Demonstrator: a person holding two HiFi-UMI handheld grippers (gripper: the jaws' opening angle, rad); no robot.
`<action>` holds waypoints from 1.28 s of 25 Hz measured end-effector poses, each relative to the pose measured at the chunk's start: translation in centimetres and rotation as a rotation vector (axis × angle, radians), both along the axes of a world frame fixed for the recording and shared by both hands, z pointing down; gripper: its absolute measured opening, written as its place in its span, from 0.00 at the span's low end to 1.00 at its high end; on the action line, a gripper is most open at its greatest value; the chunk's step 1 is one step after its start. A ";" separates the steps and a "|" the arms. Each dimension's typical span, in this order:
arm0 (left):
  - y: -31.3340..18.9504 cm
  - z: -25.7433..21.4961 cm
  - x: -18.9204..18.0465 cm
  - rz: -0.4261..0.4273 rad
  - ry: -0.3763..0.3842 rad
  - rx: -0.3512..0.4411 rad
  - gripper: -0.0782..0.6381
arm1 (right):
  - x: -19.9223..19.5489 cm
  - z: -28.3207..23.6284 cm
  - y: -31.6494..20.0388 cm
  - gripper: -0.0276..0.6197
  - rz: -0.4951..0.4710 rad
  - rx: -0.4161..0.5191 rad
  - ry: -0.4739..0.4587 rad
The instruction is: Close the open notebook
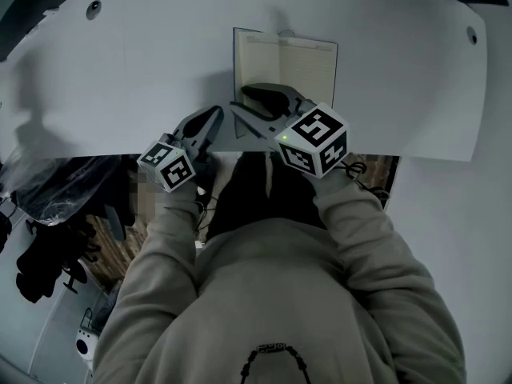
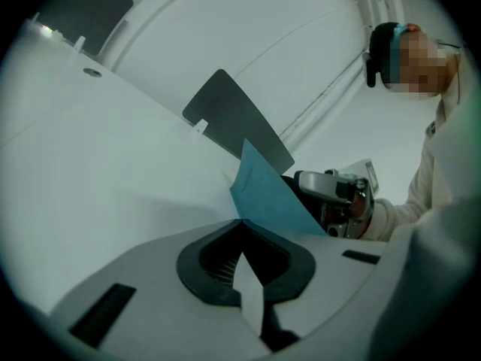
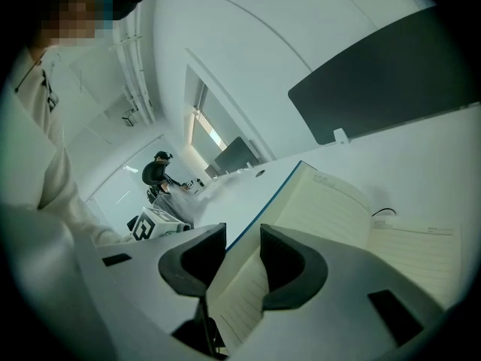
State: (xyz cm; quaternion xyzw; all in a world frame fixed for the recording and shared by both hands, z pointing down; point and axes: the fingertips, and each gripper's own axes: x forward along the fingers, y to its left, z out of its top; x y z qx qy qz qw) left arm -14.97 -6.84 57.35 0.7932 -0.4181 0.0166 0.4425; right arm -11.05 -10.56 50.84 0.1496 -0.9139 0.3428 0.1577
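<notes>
Desk (image 1: pixel 120 86) near edge runs right under both grippers. The notebook (image 1: pixel 308 58) lies at that edge, mid-desk, with bare white surface to its left, right and beyond.

Left gripper (image 2: pixel 240 224) is just left of the notebook, jaws together with nothing between. Tips are at the raised cover's lower corner, contact unclear. Right gripper (image 3: pixel 243 235) is over the notebook's near-left part, jaws clamped on its tilted-up left half.

Notebook has a blue cover and cream lined pages; right half lies flat.

Only the left gripper view shows the cover's blue outside. Only the right gripper view shows the lined page between the jaws.

Beyond the notebook stands a dark panel (image 3: pixel 391 74). Farther off is a person (image 3: pixel 158 173), seen in the right gripper view only.
</notes>
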 end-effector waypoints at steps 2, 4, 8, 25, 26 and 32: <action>0.1 -0.3 -0.5 -0.019 -0.003 0.006 0.11 | -0.4 0.4 0.0 0.26 -0.010 -0.007 -0.006; 0.3 -0.2 -0.7 -0.034 -0.010 0.006 0.11 | -0.6 0.7 -0.2 0.26 -0.020 -0.010 -0.017; 1.0 -0.1 -1.6 -0.060 -0.022 0.003 0.11 | -1.4 1.9 -0.3 0.26 -0.047 -0.018 -0.011; 2.9 0.9 -6.1 -0.139 -0.025 -0.022 0.11 | -4.8 6.9 0.3 0.26 -0.125 -0.064 0.086; 2.8 0.9 -6.2 -0.141 -0.024 -0.023 0.11 | -4.8 7.3 0.3 0.26 -0.126 -0.069 0.090; 2.9 1.5 -6.3 -0.144 -0.023 -0.033 0.11 | -5.3 9.0 0.5 0.26 -0.161 -0.072 0.120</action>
